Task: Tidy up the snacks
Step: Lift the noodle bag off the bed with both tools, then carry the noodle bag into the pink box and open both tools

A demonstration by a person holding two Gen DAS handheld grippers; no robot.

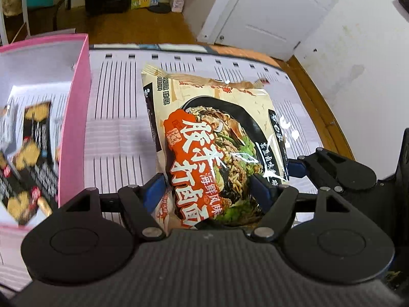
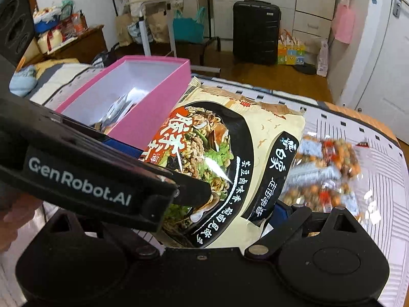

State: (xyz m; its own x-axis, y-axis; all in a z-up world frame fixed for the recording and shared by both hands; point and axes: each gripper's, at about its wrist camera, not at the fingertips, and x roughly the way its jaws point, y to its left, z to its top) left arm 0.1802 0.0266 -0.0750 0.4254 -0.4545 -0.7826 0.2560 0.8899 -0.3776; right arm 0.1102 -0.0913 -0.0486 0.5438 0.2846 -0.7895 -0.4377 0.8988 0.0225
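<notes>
Blue pads of my left fingers [image 1: 207, 188] clamp the near end of the noodle packet [image 1: 214, 148], lifted over the striped bench [image 1: 115, 128]. My right fingers [image 2: 230, 199] sit at its other edge; whether they pinch it I cannot tell, one being hidden. Carrying is the step in hand. Next, I would swing the packet left over the pink box [image 1: 75, 117], beside the dark snack bags [image 1: 28, 158] inside, and release. A peanut bag [image 2: 329, 171] waits.

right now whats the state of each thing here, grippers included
noodle packet: sealed, held off the table at its near end
left hand-held gripper: shut on the noodle packet
right hand-held gripper: one pad on the packet's edge, the other hidden, grip unclear
pink box: open-topped, snack packs inside
bag of small snack packs: lying on the table, blurred
</notes>
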